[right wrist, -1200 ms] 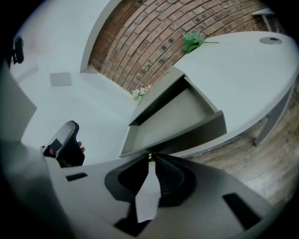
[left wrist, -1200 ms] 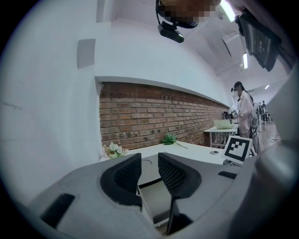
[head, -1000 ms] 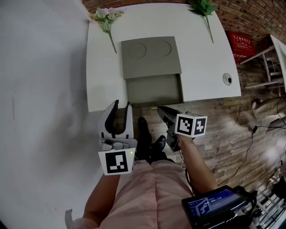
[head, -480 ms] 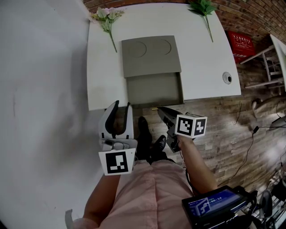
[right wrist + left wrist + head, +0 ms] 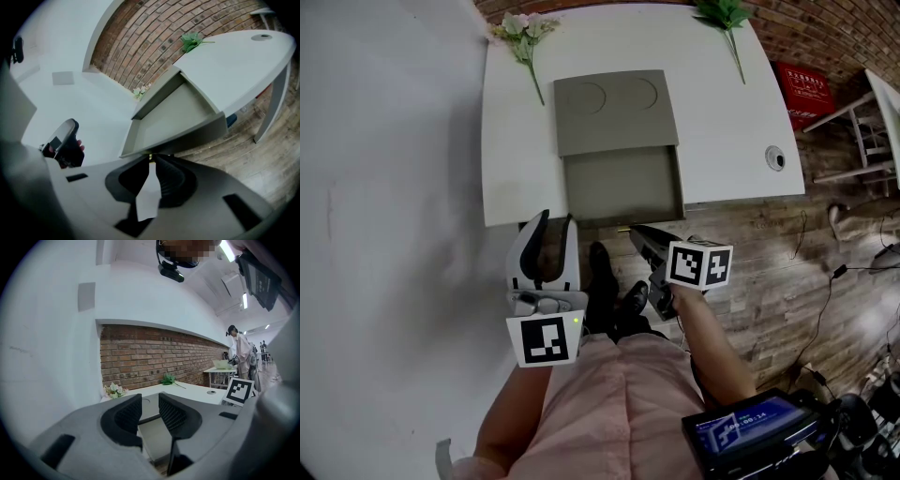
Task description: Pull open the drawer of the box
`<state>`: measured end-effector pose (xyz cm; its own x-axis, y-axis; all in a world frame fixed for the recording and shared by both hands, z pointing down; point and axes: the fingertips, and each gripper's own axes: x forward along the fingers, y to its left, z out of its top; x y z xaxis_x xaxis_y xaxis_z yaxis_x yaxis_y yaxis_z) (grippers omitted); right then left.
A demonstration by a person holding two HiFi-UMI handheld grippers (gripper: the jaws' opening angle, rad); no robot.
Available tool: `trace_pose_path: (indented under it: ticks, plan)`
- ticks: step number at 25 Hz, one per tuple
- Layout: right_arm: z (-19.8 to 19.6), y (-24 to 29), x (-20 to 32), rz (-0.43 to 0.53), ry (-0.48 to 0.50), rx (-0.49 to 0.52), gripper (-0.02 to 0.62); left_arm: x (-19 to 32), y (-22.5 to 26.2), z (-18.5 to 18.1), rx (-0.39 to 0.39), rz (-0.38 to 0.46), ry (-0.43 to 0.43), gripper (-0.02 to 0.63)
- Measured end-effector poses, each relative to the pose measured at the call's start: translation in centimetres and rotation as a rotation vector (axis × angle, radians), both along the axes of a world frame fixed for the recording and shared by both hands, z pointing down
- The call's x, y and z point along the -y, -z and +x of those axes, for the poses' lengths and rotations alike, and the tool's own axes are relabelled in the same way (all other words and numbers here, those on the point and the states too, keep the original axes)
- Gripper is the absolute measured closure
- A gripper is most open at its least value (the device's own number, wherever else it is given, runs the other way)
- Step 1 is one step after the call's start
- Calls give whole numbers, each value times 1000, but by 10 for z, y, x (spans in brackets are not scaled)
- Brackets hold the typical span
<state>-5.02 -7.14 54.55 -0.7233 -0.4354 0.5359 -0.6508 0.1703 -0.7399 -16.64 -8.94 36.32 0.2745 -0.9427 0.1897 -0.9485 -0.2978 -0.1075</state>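
A grey box [image 5: 617, 112] lies on the white table [image 5: 731, 122]. Its drawer [image 5: 622, 186] stands pulled out toward me, past the table's near edge, and looks empty inside. My right gripper [image 5: 633, 229] is at the middle of the drawer's front, shut on a small brass handle [image 5: 150, 156]. In the right gripper view the drawer [image 5: 173, 117] fills the middle, just beyond the right gripper [image 5: 151, 158]. My left gripper [image 5: 557, 217] hangs open to the left of the drawer, below the table edge, holding nothing. In its own view the left gripper [image 5: 150, 401] frames the box.
Pink flowers [image 5: 523, 33] and a green sprig [image 5: 727, 14] lie at the table's far corners. A cable hole [image 5: 776, 157] is at its right. My shoes [image 5: 614, 291] stand on the wooden floor under the drawer. A red crate [image 5: 806, 89] sits beyond.
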Motion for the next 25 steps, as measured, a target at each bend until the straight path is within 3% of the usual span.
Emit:
trace_pose_path:
  ticks: [25]
  plan:
    - [1,3,-27,-6,-10,30,545,-28,4,4,6,-4,-6,491]
